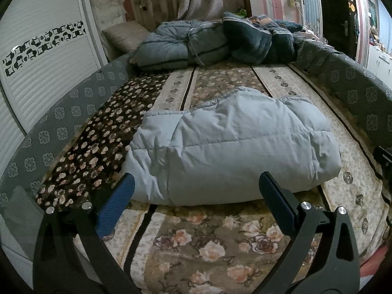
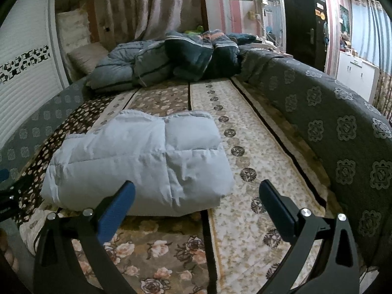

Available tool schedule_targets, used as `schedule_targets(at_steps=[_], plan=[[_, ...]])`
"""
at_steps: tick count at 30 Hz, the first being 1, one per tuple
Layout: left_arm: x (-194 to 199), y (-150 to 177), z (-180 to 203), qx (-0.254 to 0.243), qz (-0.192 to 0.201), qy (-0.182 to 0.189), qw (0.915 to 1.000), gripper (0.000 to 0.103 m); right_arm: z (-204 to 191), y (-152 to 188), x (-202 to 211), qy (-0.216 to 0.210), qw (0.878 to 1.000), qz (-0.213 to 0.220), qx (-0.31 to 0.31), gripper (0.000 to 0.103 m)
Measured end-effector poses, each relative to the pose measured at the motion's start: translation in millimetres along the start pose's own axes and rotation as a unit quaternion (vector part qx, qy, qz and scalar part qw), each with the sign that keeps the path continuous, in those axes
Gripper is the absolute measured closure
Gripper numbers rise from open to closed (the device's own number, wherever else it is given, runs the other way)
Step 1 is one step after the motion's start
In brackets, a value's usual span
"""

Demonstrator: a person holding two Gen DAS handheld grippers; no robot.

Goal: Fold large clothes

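A pale blue padded jacket (image 1: 232,144) lies folded into a thick bundle on the floral bed cover (image 1: 196,240). It also shows in the right wrist view (image 2: 142,161), left of centre. My left gripper (image 1: 196,186) is open and empty, just in front of the bundle's near edge. My right gripper (image 2: 196,191) is open and empty, in front of the bundle's near right corner. A part of the right gripper (image 1: 384,159) shows at the right edge of the left wrist view. A part of the left gripper (image 2: 7,191) shows at the left edge of the right wrist view.
Folded dark and grey-blue quilts (image 1: 220,41) and a pillow (image 1: 125,35) lie at the far end of the bed. A grey patterned side rail (image 2: 330,127) runs along the right. A white wardrobe (image 1: 36,56) stands at the left. A dark door (image 2: 303,22) is at the far right.
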State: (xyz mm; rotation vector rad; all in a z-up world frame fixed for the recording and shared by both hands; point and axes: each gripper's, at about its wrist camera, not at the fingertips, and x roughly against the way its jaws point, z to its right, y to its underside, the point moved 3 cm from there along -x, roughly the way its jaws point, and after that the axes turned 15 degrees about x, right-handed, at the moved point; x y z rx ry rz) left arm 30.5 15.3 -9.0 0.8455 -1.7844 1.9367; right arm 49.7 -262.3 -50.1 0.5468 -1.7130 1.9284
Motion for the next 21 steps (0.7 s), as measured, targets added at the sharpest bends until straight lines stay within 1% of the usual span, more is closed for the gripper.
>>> schedule_targets(at_steps=[8,13,18,21], plan=[[4.4,2.7,-9.7,0.014,0.001,-0.005,0.9999,0.003,-3.7,-1.4,1.8,-0.005,1.0,0.002,0.016,0.002],[11.2,1.6,-10.3,0.02,0.001,-0.001,0.9998,0.003,-1.0,-0.8,4.7,-0.009,1.0,0.006,0.018,0.002],[20.1,-1.0,-2.3,0.011,0.01,-0.001,0.9999,0.003,4.9,0.6,6.8,-0.009,1.0,0.007,0.013,0.002],[19.9,-0.9,0.9,0.006,0.008,-0.002,1.0,0.003,5.5,1.0,7.1,-0.012,1.0,0.007,0.014,0.002]])
